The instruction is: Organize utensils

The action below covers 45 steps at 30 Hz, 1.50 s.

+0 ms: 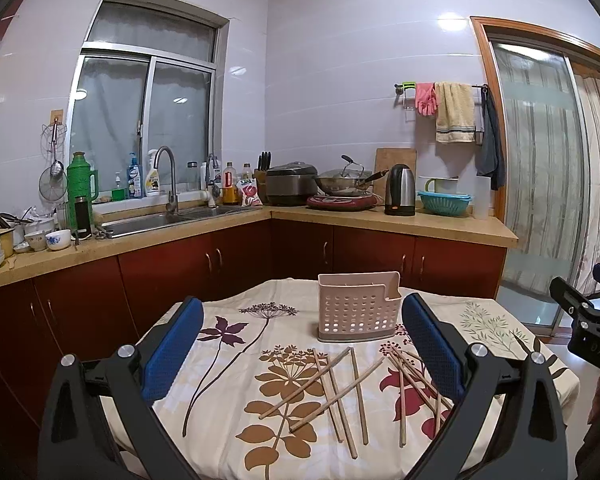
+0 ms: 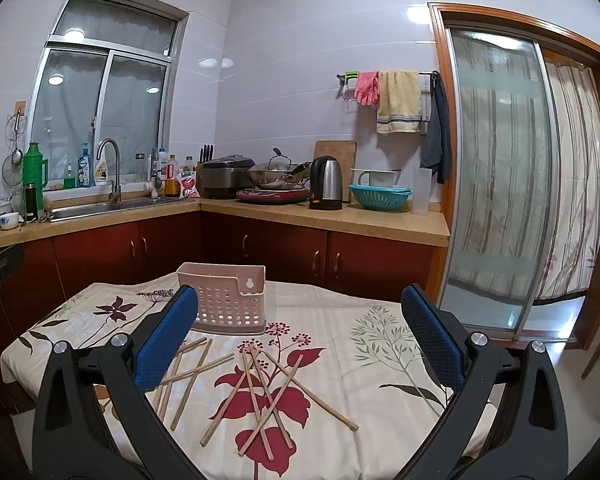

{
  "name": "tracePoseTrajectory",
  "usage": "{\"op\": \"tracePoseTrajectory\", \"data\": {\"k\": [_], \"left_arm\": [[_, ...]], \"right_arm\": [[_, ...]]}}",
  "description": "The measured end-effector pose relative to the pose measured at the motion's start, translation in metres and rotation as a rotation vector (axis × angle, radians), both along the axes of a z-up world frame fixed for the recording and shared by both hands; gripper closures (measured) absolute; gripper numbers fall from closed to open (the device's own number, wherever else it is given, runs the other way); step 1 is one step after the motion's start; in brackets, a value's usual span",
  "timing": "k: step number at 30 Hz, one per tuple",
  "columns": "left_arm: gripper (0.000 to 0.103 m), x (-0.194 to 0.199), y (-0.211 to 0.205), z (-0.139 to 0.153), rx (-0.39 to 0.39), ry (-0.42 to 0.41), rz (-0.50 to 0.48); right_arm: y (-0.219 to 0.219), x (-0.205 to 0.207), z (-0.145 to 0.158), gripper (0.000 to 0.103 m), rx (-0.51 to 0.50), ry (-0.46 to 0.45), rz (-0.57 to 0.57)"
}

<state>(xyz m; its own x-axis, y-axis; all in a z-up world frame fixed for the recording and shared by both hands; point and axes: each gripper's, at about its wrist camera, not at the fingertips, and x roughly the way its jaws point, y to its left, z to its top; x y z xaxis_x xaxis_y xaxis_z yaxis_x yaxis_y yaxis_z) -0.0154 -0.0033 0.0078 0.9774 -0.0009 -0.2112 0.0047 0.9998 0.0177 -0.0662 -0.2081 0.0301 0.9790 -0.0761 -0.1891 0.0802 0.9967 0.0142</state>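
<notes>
Several wooden chopsticks (image 1: 336, 390) lie scattered in two loose heaps on the floral tablecloth; they also show in the right wrist view (image 2: 260, 392). A pink perforated utensil holder (image 1: 358, 306) stands upright behind them, empty as far as I see; it also shows in the right wrist view (image 2: 226, 298). My left gripper (image 1: 302, 344) is open and empty, above the near part of the table. My right gripper (image 2: 300, 340) is open and empty, to the right of the left one; its body shows at the left view's right edge (image 1: 588, 320).
The small table (image 2: 380, 360) has edges on all sides. Behind it runs an L-shaped counter (image 1: 380, 220) with sink, kettle, wok, rice cooker and bowls. A sliding glass door (image 2: 520, 180) is at the right.
</notes>
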Motion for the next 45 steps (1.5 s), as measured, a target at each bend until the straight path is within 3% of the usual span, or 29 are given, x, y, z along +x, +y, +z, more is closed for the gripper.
{"op": "tracePoseTrajectory", "data": {"k": [45], "left_arm": [[0.006, -0.0004, 0.0032, -0.0025, -0.007, 0.004, -0.001]], "right_arm": [[0.007, 0.003, 0.0004, 0.004, -0.008, 0.008, 0.006]]}}
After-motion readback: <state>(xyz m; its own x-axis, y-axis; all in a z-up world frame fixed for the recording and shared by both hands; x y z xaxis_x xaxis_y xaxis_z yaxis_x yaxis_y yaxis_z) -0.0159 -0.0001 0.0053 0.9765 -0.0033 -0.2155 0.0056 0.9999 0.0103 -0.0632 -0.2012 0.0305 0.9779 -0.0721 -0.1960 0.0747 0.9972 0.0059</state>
